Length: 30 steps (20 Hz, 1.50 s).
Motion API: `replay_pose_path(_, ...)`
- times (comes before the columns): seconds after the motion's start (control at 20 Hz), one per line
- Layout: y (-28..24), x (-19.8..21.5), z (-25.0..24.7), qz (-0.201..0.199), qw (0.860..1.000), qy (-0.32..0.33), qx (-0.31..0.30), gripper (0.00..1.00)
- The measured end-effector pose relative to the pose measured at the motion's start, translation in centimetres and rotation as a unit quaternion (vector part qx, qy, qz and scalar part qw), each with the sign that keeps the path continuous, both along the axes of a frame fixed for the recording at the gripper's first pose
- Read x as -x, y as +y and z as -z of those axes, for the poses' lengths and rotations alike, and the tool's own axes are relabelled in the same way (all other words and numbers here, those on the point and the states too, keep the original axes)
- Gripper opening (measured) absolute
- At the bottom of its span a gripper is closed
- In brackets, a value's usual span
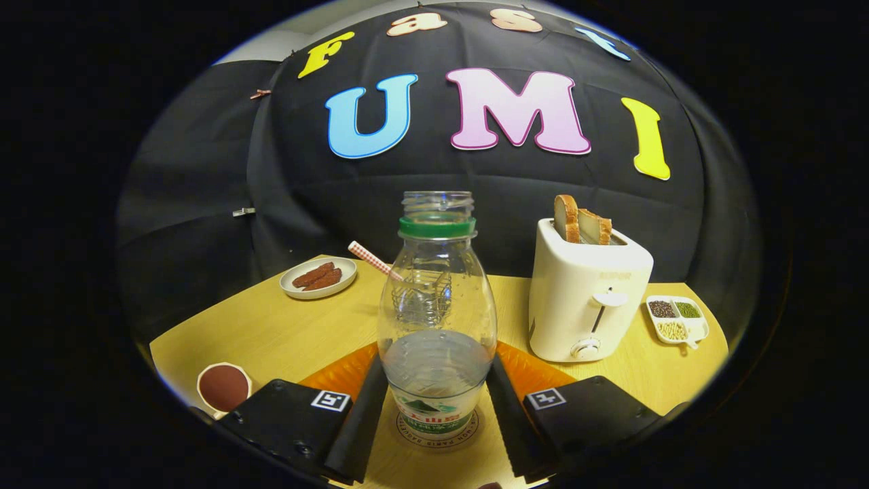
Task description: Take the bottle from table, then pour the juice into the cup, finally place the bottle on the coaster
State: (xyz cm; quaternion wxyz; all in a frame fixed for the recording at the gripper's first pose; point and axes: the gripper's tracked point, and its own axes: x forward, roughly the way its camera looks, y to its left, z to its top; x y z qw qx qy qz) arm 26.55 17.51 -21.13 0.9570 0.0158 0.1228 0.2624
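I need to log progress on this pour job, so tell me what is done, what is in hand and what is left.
The uncapped bottle stands upright between the gripper fingers, which touch its sides, and it appears to sit on the round coaster beneath it. It still holds clear liquid. A cup with a straw shows through the bottle; its fill cannot be judged. If pouring is done, only release remains.

The clear uncapped bottle [436,319] stands upright on a round coaster [438,429], partly filled. A glass cup [422,295] with a straw sits behind it.

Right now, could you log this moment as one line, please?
tool: shut on bottle | bottle: upright on coaster | cap: off
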Motion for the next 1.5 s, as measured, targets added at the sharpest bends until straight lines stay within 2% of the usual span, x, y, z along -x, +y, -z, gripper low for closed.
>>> replay_pose_path(0.1, 0.2, 0.6, -0.1, -0.002, 1.000, -0.002, 0.010, 0.84)
replay_pose_path(0.15, 0.0, 1.0, -0.5, 0.000, 1.000, -0.005, 0.016, 0.99)
replay_pose_path(0.2, 0.1, 1.1, -0.5, 0.001, 1.000, -0.007, 0.019, 1.00)
replay_pose_path(0.4, -0.2, 2.9, -1.2, 0.000, 0.999, -0.008, 0.035, 0.99)
replay_pose_path(0.75, -4.0, 6.2, -4.9, 0.032, 0.999, 0.002, 0.036, 0.99)
replay_pose_path(1.05, -6.5, 8.8, -13.9, 0.056, 0.996, -0.062, 0.038, 0.98)
replay_pose_path(1.2, -8.7, 10.6, -19.5, 0.093, 0.988, -0.114, 0.050, 0.98)
replay_pose_path(1.35, -10.3, 14.5, -23.7, 0.115, 0.981, -0.148, 0.052, 0.98)
replay_pose_path(1.5, -11.4, 19.0, -25.4, 0.125, 0.983, -0.135, 0.021, 0.97)
